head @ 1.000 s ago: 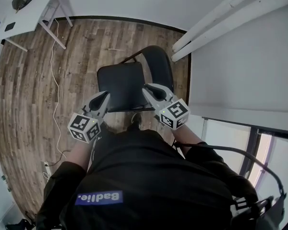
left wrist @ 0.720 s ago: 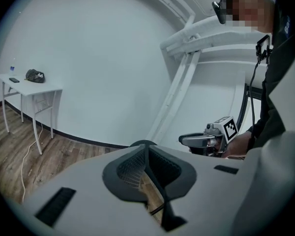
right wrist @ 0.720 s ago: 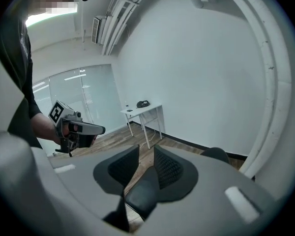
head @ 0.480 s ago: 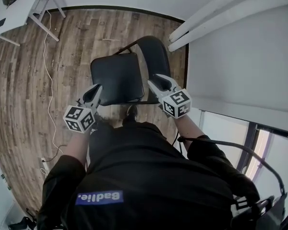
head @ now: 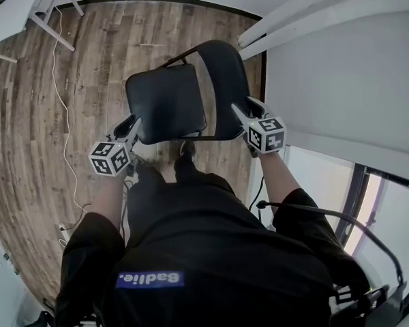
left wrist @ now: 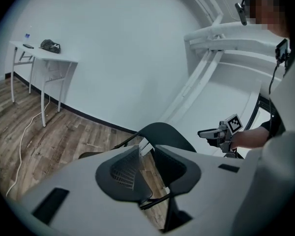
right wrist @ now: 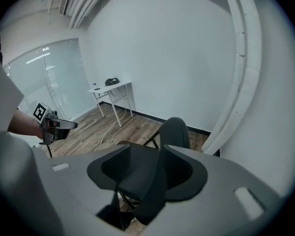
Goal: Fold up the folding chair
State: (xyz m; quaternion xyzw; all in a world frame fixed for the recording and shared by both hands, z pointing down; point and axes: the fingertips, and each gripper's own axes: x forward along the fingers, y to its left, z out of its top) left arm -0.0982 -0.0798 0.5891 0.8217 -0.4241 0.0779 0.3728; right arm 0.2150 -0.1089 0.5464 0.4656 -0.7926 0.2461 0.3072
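On wood floor [head: 88, 60]: chair [head: 191, 125] unfolded | left gripper [head: 128, 127] parted, empty, by seat [head: 167, 101] | right gripper [head: 244, 107] parted, beside backrest [head: 221, 80]

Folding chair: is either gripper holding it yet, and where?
Nothing held. Left gripper and right gripper both have jaws apart, flanking the folding chair without clamping it.

Folding chair [head: 167, 104]: 1, black, at 12 o'clock. Grippers: 2. The left gripper [head: 127, 129] is approx 9 o'clock and the right gripper [head: 244, 109] approx 2 o'clock, w/ 1 marker cube ea. White table [head: 7, 16]: 1, in the 11 o'clock corner, w/ 1 dark item [left wrist: 50, 45] on top. White cable [head: 56, 114]: 1, on the floor at 9–10 o'clock. White pipes [head: 293, 11] along the wall: 2, at 1 o'clock. Person: 1.
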